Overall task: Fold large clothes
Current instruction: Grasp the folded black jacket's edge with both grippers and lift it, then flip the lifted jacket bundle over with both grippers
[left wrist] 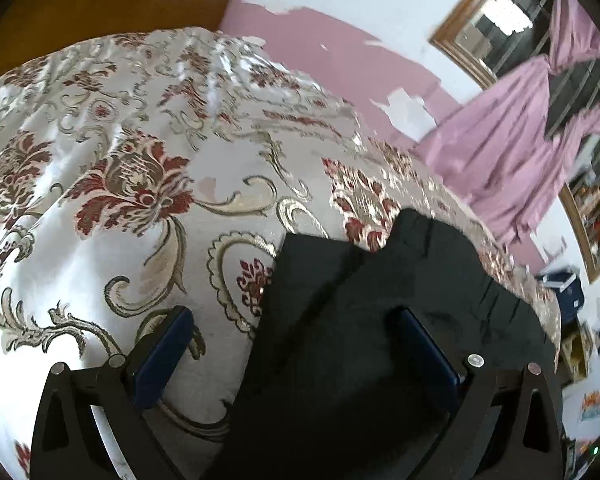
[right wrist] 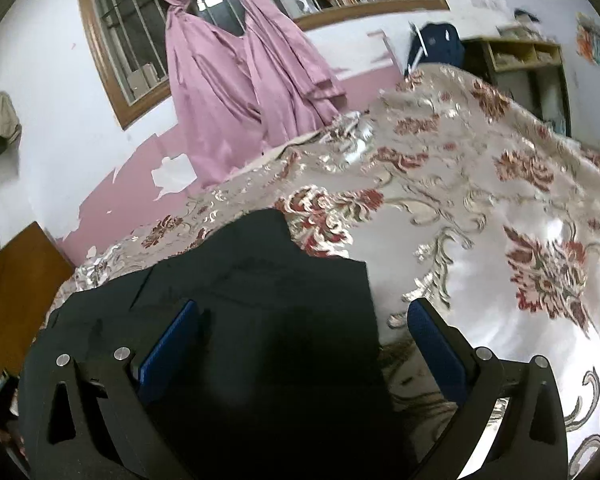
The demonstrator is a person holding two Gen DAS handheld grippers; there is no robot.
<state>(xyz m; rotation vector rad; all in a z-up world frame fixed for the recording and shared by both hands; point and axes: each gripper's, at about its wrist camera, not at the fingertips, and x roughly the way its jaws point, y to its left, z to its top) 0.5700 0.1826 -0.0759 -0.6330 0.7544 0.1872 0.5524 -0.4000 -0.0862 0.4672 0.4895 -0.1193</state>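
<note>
Broadly, a shiny, satin-like bedspread covers the bed, cream in colour and woven with raised maroon flowers and pale gold scrolls, its surface creased into soft ridges toward the headboard side. On it lies a dark garment, matt and heavy-looking beside the glossy cloth, with straight stitched seams and a blunt notched end. From the left wrist view the garment fills the 5 o'clock part of the picture and its long axis runs from 6 o'clock up toward 1 o'clock, the notched end pointing away from the camera. The left gripper stands wide, its blue-padded fingers spread apart: the left pad is over bare bedspread, the right pad is over the dark cloth, and nothing is pinched between them. Whether the pads touch the fabric cannot be told. From the right wrist view the garment fills the 7 o'clock part and reaches toward 12 o'clock, ending in a rounded tab against the floral pattern. The right gripper is likewise spread wide, left pad over the garment and right pad over the bedspread just past the garment's straight edge. The near end of the garment is cut off by the lower frame edge in both views, and its dark surface swallows most detail. Behind the bed, pink curtains hang knotted before a wood-framed barred window; motion blur smears the far clutter at 2 o'clock.
</note>
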